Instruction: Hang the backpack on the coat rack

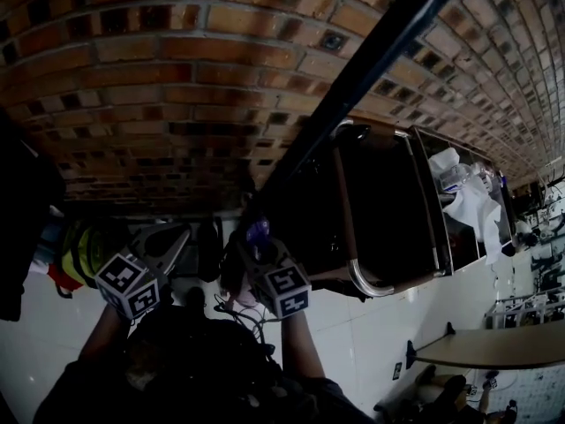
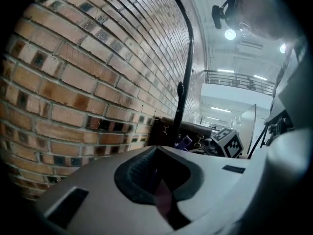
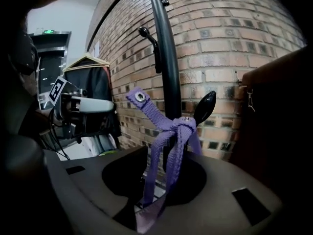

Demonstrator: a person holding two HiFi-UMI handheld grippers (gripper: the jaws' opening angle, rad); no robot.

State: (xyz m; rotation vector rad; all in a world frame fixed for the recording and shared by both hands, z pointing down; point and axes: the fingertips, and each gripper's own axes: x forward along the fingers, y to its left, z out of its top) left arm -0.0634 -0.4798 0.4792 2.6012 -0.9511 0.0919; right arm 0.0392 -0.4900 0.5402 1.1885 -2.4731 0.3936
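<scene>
The black coat rack pole (image 1: pixel 371 60) stands against the brick wall; it also shows in the left gripper view (image 2: pixel 186 72). A knotted purple strap (image 3: pixel 180 129) hangs over a bulb-tipped hook (image 3: pixel 205 106) on the pole (image 3: pixel 166 58). The strap runs down into my right gripper (image 3: pixel 151 192), whose jaws stand open around it. In the head view the strap (image 1: pixel 258 230) shows just ahead of the right gripper (image 1: pixel 254 253). My left gripper (image 2: pixel 161 192) is shut on a dull purple strip of strap; it (image 1: pixel 163 246) sits left of the right one. A dark bulk (image 1: pixel 199 343) below both grippers is too dim to identify.
A dark cabinet with a metal frame (image 1: pixel 388 210) stands right of the pole, with white bags (image 1: pixel 468 201) behind it. A yellow-green bag (image 1: pixel 84 250) lies at the left. A dark garment on a hanger (image 3: pixel 93 97) hangs by the wall. Another hook (image 3: pixel 146 33) sticks out higher on the pole.
</scene>
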